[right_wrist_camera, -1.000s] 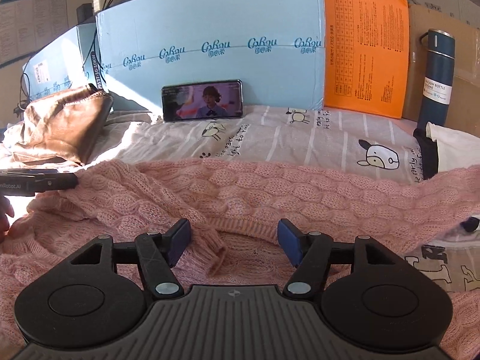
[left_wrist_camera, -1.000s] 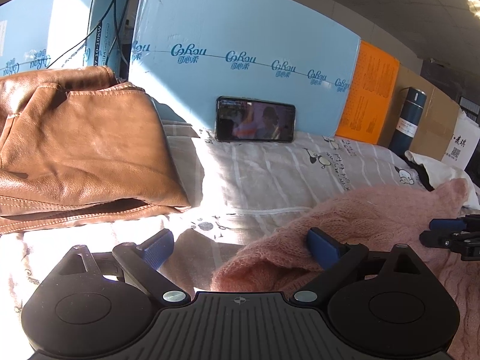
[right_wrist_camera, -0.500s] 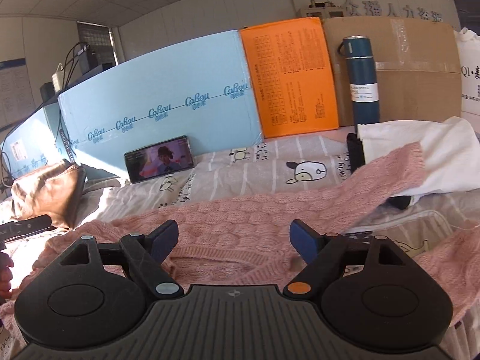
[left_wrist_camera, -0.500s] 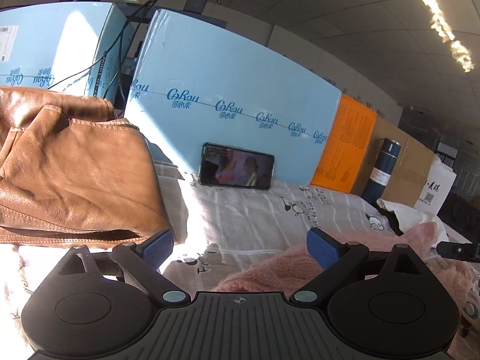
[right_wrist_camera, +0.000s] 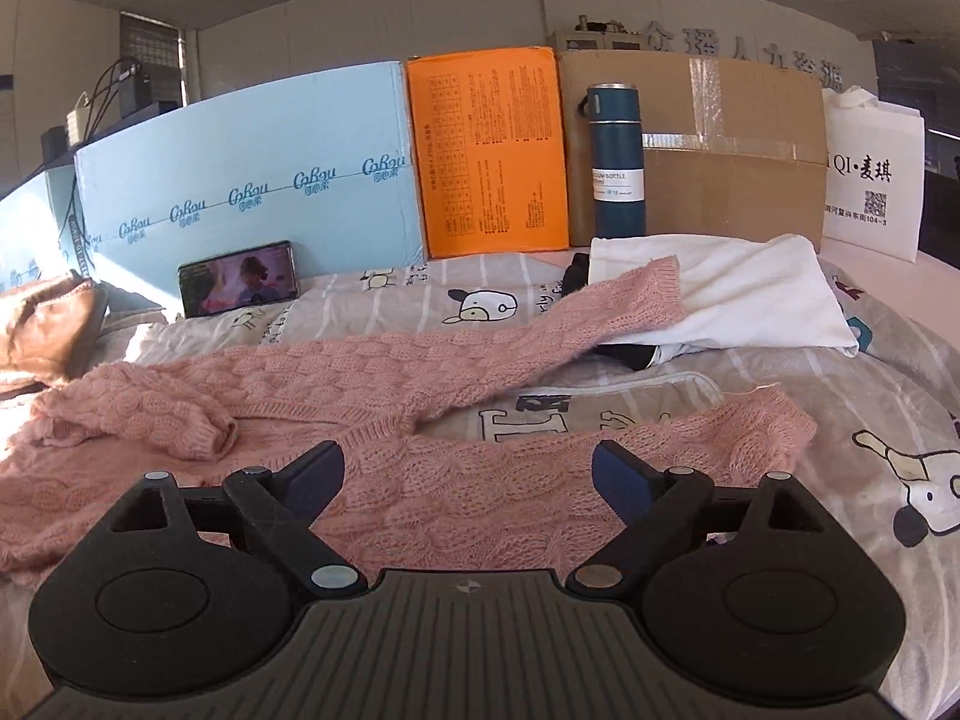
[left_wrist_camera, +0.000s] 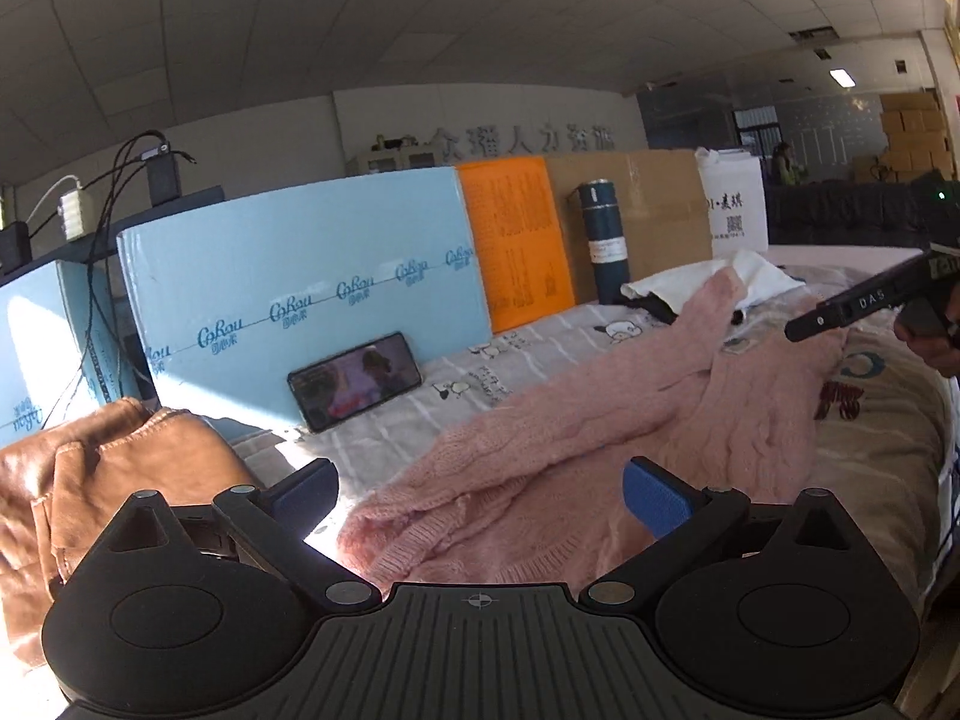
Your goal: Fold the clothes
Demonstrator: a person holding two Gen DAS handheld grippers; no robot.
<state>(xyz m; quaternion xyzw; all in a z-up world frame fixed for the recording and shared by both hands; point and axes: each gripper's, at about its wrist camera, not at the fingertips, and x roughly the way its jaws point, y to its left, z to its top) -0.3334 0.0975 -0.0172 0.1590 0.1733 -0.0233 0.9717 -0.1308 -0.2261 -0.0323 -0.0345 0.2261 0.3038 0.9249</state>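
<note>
Landmark: I take the phone (right_wrist_camera: pixel 239 278) as my reference; it stands on its long edge against the blue foam board (right_wrist_camera: pixel 252 180), screen lit.
Pink sweater (right_wrist_camera: pixel 372 420): my task item. It lies spread on the printed bedsheet (right_wrist_camera: pixel 870 420), in front of the phone and reaching off to the phone's right. One sleeve runs up and right from the body, its cuff resting on the white cloth (right_wrist_camera: pixel 738 294). The other sleeve is folded over the body on the phone's side, cuff end curled.
Left gripper (left_wrist_camera: pixel 477 492): I see both blue pads spread wide with nothing between them. It hovers over the sweater's near edge, in front of the phone.
Right gripper (right_wrist_camera: pixel 468 474): fingers also spread apart, nothing held. It sits above the sweater body, in front and to the right of the phone. In the left wrist view I see its black body (left_wrist_camera: pixel 864 300) far to the phone's right, above the sweater, with a hand (left_wrist_camera: pixel 930 336) on its grip.
Brown leather jacket (left_wrist_camera: pixel 102 480): folded in a pile left of the phone, apart from the sweater.
Orange board (right_wrist_camera: pixel 486 150): upright, just right of the blue foam board, behind and right of the phone.
Teal bottle (right_wrist_camera: pixel 615 162): upright, further right of the phone, in front of the cardboard box (right_wrist_camera: pixel 732 150).
White bag (right_wrist_camera: pixel 870 174): farthest right of the phone, past the box, black print on it.
Dark item under the white cloth: I cannot tell what it is.
</note>
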